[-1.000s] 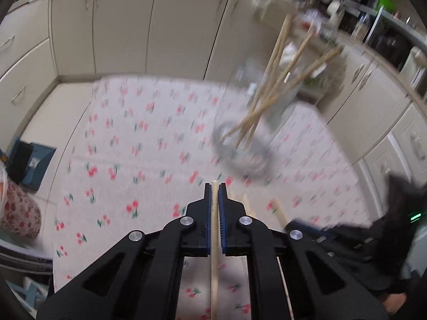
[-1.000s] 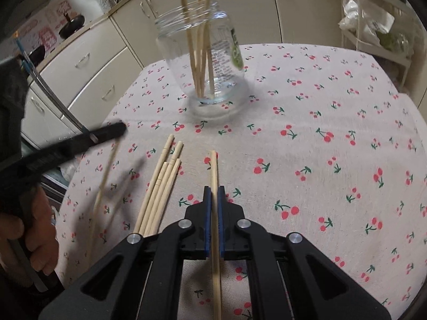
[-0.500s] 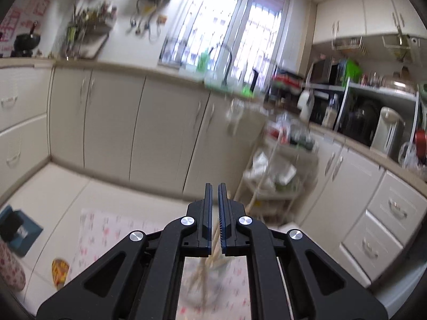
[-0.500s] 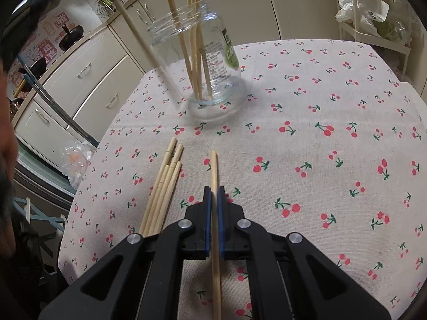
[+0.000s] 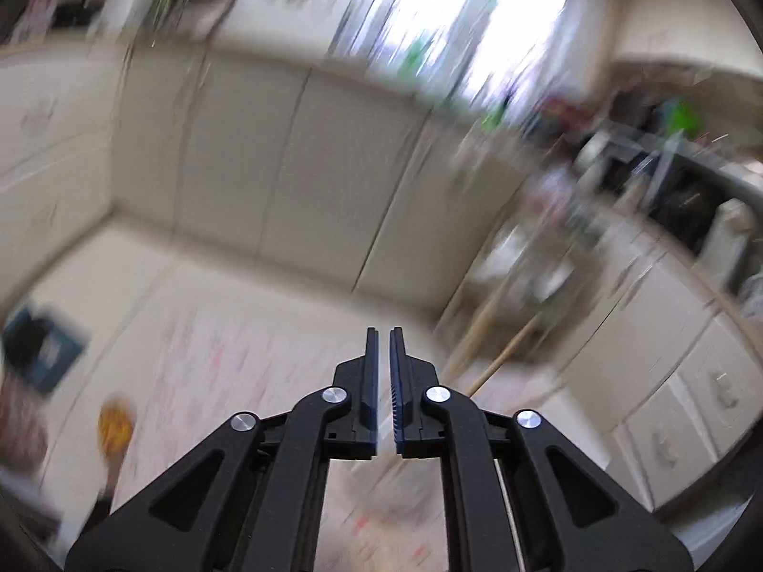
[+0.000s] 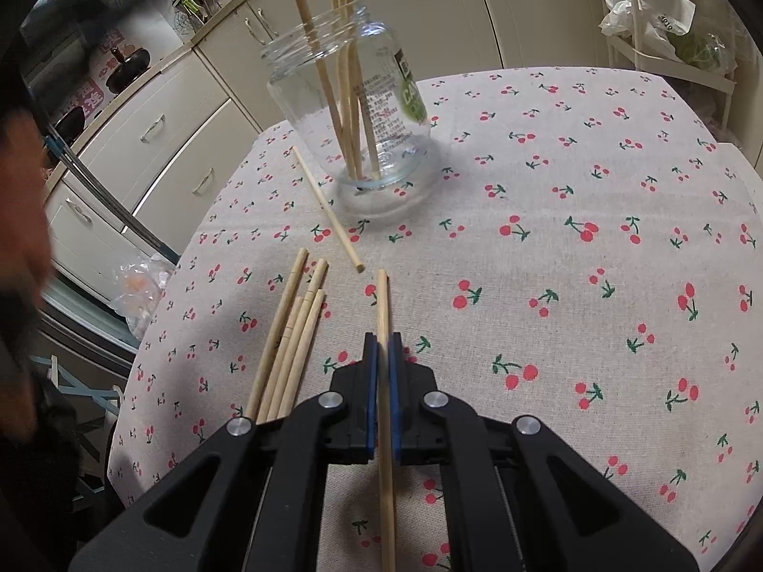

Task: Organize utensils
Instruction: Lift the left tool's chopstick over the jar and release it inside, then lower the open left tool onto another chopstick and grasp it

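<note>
Jaws: right gripper (image 6: pixel 383 341) pinching chopstick (image 6: pixel 382 305); left gripper (image 5: pixel 383 338) slightly parted, nothing btwn. Glass jar (image 6: pixel 353 114) far, green label reads "CA…".

My right claw (image 6: pixel 383 348) is clamped on one pale wooden chopstick (image 6: pixel 383 329), tip poking forward over the cloth. Just to its left there's a loose bundle of chopsticks (image 6: pixel 291 338) lying flat, side by side. A single stray chopstick (image 6: pixel 329 209) lies diagonal beside the glass jar (image 6: pixel 353 109), which stands upright with several chopsticks (image 6: pixel 350 95) leaning inside.
</note>
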A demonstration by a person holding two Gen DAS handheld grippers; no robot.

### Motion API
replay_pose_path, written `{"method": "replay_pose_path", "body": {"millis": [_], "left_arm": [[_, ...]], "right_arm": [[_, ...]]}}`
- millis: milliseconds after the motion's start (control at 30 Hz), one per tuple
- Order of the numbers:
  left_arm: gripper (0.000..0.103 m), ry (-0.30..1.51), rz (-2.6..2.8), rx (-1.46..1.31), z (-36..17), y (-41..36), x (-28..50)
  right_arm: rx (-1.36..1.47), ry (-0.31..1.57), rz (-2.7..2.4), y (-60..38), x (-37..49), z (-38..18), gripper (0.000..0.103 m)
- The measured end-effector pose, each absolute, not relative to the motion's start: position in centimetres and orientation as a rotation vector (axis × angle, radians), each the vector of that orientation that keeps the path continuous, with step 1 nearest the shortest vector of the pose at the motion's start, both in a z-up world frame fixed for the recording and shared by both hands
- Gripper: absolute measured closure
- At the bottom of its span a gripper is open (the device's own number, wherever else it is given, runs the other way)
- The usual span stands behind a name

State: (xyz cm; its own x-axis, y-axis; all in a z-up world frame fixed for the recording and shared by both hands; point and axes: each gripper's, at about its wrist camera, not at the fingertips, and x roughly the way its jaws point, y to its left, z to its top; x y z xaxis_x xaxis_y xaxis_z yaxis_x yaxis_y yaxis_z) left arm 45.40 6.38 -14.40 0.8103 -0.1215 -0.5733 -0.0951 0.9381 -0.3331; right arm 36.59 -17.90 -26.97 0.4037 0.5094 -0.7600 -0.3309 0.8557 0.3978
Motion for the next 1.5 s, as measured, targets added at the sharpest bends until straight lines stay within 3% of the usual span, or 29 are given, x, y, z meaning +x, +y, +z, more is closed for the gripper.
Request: {"method": "replay_pose_path", "body": {"millis": [33, 100, 133, 167, 300, 567, 667, 733, 800, 1100, 1267, 1500], "left_arm": [[0.081, 0.713, 0.018, -0.364, -16.4, 6.8, 46.3], [0.073, 0.812, 0.096, -0.37, -19.8, 7.8, 48.2], [0.062, 0.837, 0.126, -0.374, -20.8, 8.3, 49.0], [0.059, 0.873, 0.15, -0.388, -21.5, 8.8, 50.0], [0.052, 0.963, 0.252, -0.367, -23.2, 9.6, 53.2], [0.051, 1.001, 0.265, -0.106, -25.4, 7.4, 54.8], [0.055, 0.979, 0.211, -0.051, -25.4, 6.9, 54.7], [0.072, 0.97, 0.151, -0.02, -25.4, 6.3, 54.4], [0.083, 0.969, 0.097, 0.011, -25.2, 6.0, 54.0], [0.094, 1.056, -0.066, -0.021, -24.7, 8.3, 54.2], [0.094, 1.095, -0.043, -0.095, -25.1, 9.7, 54.2], [0.095, 1.087, 0.066, 0.011, -25.4, 7.4, 54.5]], "right_arm": [[0.196, 1.026, 0.534, -17.9, 36.6, -27.0, 0.098], [0.192, 1.025, 0.532, -17.8, 36.6, -26.9, 0.098], [0.192, 1.025, 0.533, -17.8, 36.5, -26.9, 0.098], [0.192, 1.024, 0.534, -17.8, 36.5, -27.0, 0.098], [0.202, 1.028, 0.538, -17.9, 36.7, -27.1, 0.098], [0.221, 1.04, 0.547, -18.2, 36.8, -27.0, 0.098], [0.226, 1.041, 0.547, -18.2, 36.8, -27.1, 0.098], [0.227, 1.042, 0.547, -18.3, 36.8, -27.1, 0.098], [0.226, 1.042, 0.546, -18.3, 36.8, -27.1, 0.098], [0.234, 1.045, 0.546, -18.3, 36.8, -27.0, 0.098], [0.233, 1.044, 0.547, -18.4, 36.9, -27.1, 0.098], [0.192, 1.033, 0.542, -18.1, 36.7, -26.9, 0.098]]}}
